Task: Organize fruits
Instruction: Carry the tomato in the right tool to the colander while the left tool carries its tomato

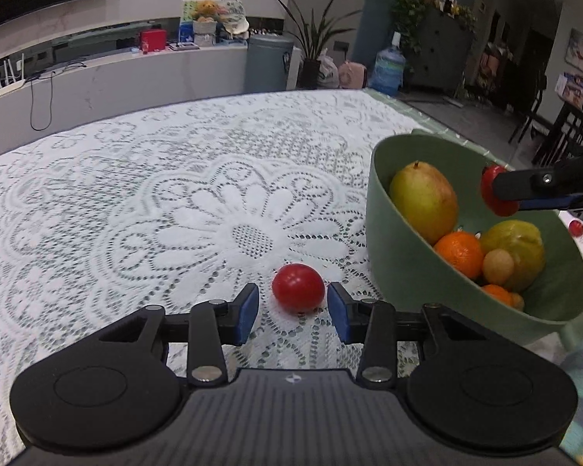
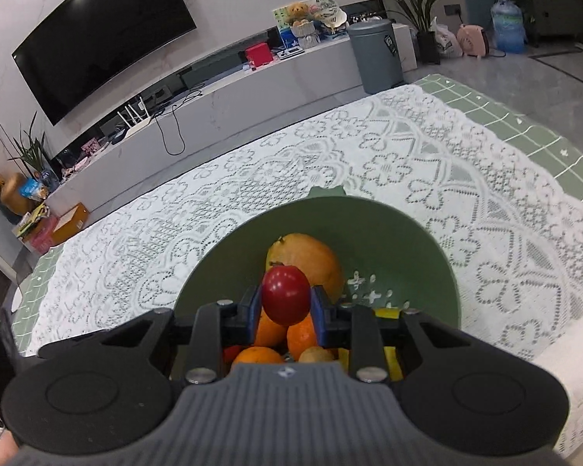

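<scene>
The left tongs (image 1: 292, 306) lie low and level, wide open around a red fruit (image 1: 298, 287). The right tongs (image 2: 285, 305) grip another red fruit (image 2: 286, 299) above the green bowl (image 2: 408, 248).

My left gripper (image 1: 293, 306) is showing matt black plastic arms and blue rubbery pads. The red fruit (image 1: 298, 288) is looking smooth and glossy. White openwork lace cloth (image 1: 175, 202) is covering my counter; the green bowl (image 1: 400, 264) is appearing matt plastic.

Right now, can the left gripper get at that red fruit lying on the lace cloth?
Probably yes: the left gripper is open, the red fruit sits just ahead between its fingers, nothing between them.
</scene>
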A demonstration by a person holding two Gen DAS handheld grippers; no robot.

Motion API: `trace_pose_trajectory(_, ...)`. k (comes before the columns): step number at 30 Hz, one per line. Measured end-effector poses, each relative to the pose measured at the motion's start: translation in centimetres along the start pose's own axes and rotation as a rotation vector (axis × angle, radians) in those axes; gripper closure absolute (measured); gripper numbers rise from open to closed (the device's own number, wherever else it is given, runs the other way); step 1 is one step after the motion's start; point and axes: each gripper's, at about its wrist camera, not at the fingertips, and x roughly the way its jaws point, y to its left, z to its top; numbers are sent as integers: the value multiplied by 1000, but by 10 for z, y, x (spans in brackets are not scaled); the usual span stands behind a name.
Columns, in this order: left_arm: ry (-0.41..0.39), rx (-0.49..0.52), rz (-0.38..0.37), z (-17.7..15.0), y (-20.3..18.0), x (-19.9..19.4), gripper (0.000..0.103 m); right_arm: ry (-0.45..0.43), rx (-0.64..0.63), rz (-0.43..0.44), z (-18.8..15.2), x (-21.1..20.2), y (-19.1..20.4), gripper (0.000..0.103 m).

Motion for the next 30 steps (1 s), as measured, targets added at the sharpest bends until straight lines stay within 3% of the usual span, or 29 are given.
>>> trace_pose_trajectory(6,16,25,18,2,-5,13,62,-24,64,-19,4,3,-13,79)
trace_pose_trajectory(12,16,26,12,1,-6,14,66,-80,65,-124,10,6,-16,79)
trace_pose_trajectory(20,15,-6,6,3,-4,13,67,8,83,-204,12,28,-23,79)
trace_pose_trajectory(30,-34,-93,7,16,7,-11,68,61,60,-224,12,42,-18,79)
